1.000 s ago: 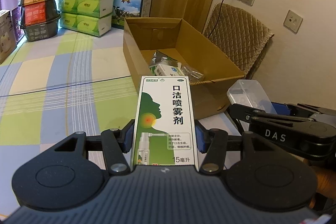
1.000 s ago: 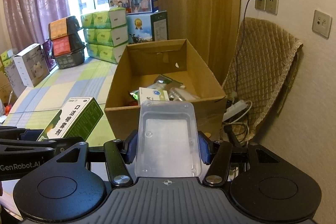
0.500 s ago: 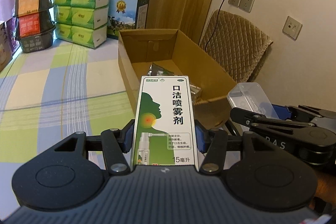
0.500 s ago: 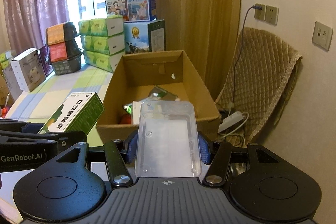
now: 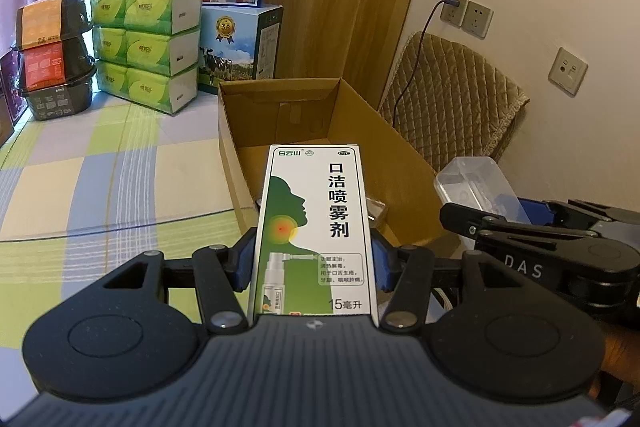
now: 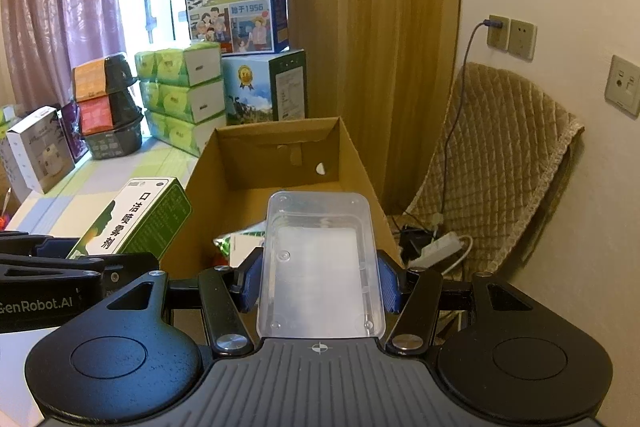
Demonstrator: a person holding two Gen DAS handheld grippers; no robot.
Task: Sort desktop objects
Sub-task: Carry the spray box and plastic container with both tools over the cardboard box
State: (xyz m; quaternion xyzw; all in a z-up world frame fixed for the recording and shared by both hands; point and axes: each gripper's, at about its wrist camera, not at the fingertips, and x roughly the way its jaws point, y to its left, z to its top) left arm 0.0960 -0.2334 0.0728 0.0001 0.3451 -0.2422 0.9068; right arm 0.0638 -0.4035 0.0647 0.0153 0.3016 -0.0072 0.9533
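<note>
While the left tool [image 5: 313,263] clamps a green-and-white throat spray box [image 5: 314,227] between its blue pads [image 5: 242,261], the right tool [image 6: 320,281] grips a clear plastic container [image 6: 320,263] the same way. Both items are held off the counter [image 5: 100,179], at the near edge of an open cardboard box [image 6: 280,155] that has a few small packets [image 6: 236,241] lying inside. Seen from the left wrist, the right tool sits just to the right with its clear container poking forward. At the far left of the checked cloth stand stacked green tissue packs [image 5: 148,47], milk cartons [image 5: 236,43] and black bowls [image 5: 52,55]. A quilted chair [image 6: 496,163] stands right of the box.
</note>
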